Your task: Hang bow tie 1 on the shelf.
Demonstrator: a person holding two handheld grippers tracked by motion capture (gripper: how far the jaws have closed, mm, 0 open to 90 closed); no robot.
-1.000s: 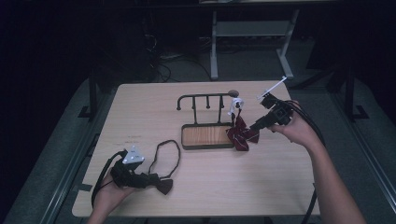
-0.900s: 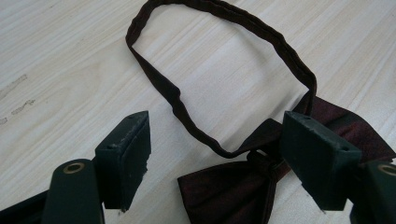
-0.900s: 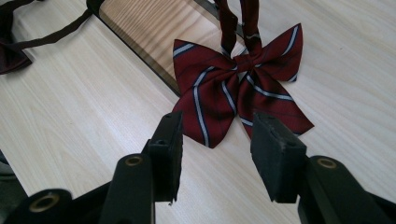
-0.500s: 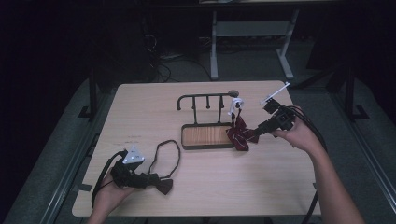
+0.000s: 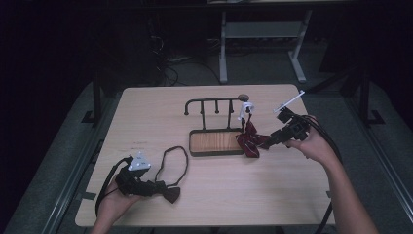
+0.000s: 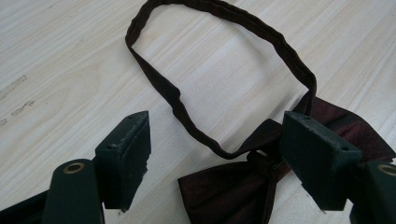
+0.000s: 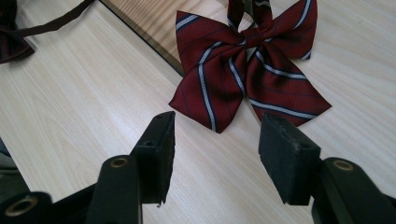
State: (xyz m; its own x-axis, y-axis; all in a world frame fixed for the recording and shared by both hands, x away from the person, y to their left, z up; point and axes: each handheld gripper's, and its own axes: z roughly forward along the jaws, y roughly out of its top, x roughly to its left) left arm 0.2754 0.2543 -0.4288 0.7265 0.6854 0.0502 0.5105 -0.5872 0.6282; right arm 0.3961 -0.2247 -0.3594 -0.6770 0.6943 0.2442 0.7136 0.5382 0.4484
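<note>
On a pale wood table, dark room, striped bow tie, rack

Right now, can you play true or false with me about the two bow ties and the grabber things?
1. The dark maroon bow tie with a looped neck strap lies flat on the light wooden table. True.
2. The red bow tie with white and navy stripes is clamped in the right gripper. False: the jaws stand open and the tie lies just beyond them.
3. The left gripper is open. True.
4. The striped tie lies in the middle of the black-framed wooden tray. False: it lies at the tray's right edge, mostly on the table.
5. The black metal hook rack stands on the floor. False: it rises from the tray.
</note>
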